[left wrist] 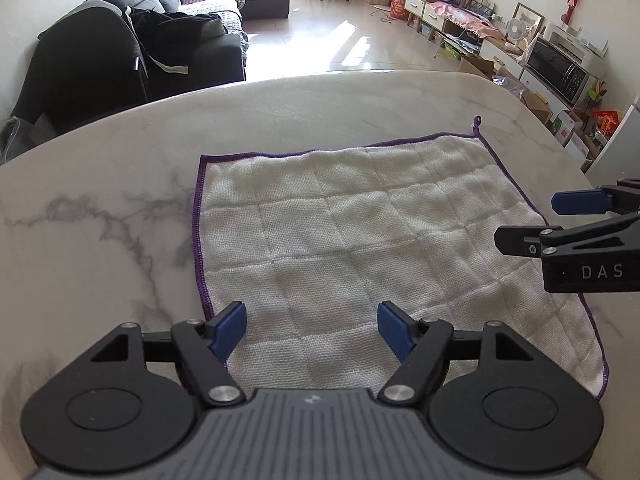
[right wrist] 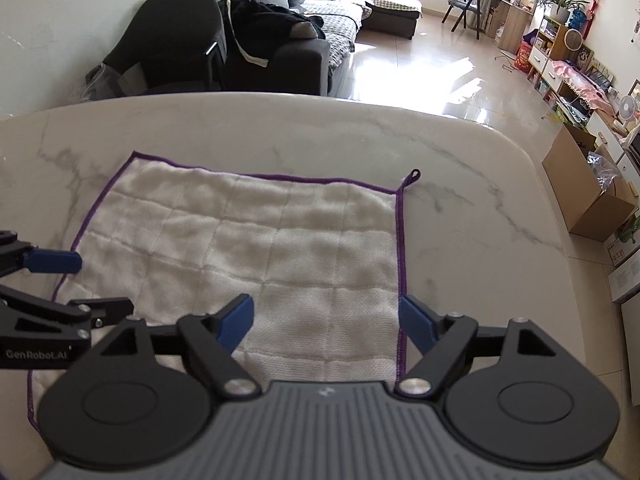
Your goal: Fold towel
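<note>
Looking down from the left wrist view, the left gripper (left wrist: pixel 312 328) hangs with jaws apart and nothing between them, over the near left part of the towel (left wrist: pixel 360 240); the towel lies flat on the marble table (left wrist: pixel 100 220), reaching ahead and to the right, purple-edged, its loop at the far right corner; the right gripper (left wrist: pixel 536 220) comes in from the right edge, jaws parted, its body cut off; the towel's near edge is hidden beneath the left gripper's body; in the right wrist view, the right gripper (right wrist: pixel 326 324) stands equally wide and empty, its right finger (right wrist: pixel 416 324) just over the towel's (right wrist: pixel 240 248) right hem; each tool seems nearest its own near corner; whether the pads touch cloth is unclear.
</note>
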Demonstrator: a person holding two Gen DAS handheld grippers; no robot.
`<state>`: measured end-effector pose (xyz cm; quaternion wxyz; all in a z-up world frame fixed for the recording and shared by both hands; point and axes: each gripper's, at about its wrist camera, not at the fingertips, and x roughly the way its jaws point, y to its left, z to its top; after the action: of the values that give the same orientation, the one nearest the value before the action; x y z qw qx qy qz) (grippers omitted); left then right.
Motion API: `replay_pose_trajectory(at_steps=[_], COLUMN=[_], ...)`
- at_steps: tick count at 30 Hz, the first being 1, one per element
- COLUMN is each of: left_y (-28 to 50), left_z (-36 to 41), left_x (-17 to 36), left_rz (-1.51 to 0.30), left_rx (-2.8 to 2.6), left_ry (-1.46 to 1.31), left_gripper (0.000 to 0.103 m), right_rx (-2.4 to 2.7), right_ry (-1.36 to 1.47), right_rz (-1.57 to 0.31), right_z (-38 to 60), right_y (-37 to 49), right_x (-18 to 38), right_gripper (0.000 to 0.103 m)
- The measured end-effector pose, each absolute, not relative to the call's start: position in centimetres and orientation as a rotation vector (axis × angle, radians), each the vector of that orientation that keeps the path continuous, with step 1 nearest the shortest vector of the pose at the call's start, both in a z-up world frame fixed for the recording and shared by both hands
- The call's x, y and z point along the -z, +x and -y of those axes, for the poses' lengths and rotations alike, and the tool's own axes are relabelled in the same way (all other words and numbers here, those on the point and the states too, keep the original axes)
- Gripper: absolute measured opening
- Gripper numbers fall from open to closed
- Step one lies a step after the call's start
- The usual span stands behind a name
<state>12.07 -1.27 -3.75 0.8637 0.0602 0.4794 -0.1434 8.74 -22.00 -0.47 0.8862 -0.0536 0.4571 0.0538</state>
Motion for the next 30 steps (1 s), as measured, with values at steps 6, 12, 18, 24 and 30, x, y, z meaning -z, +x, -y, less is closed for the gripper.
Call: replay_pose_trajectory(at_steps=[6, 12, 18, 24, 30], left_y=[9.7, 6.6, 4.1, 1.7, 0.3], left_z=[1.3, 1.2, 1.7, 1.4, -0.7], left_x=[3.7, 3.5, 3.4, 4.0, 4.1], left_rz=[-0.99, -0.967, -0.968, -0.95, -0.945], left_rx=[0.333, 0.388, 0.452, 0.479, 0.455], left_ry=[0.099, 0.078, 0.085, 0.111, 0.092], left_gripper=[0.073, 0.059, 0.04, 0.037, 0.037], right_rx=[-0.133, -0.175, -0.226, -0.251, -0.204], right_ry=[-0.101, -0.097, -0.11, -0.16, -0.136], right_rz=[-0.951, -0.963, -0.982, -0.988, -0.984], right_z=[21.5, 21.0, 19.9, 19.0, 21.8], right_y=[6.6, 3.8, 1.7, -0.4, -1.8], right_x=[0.6, 0.8, 0.9, 1.8, 2.1], right_gripper=[0.082, 0.068, 0.054, 0.051, 0.052])
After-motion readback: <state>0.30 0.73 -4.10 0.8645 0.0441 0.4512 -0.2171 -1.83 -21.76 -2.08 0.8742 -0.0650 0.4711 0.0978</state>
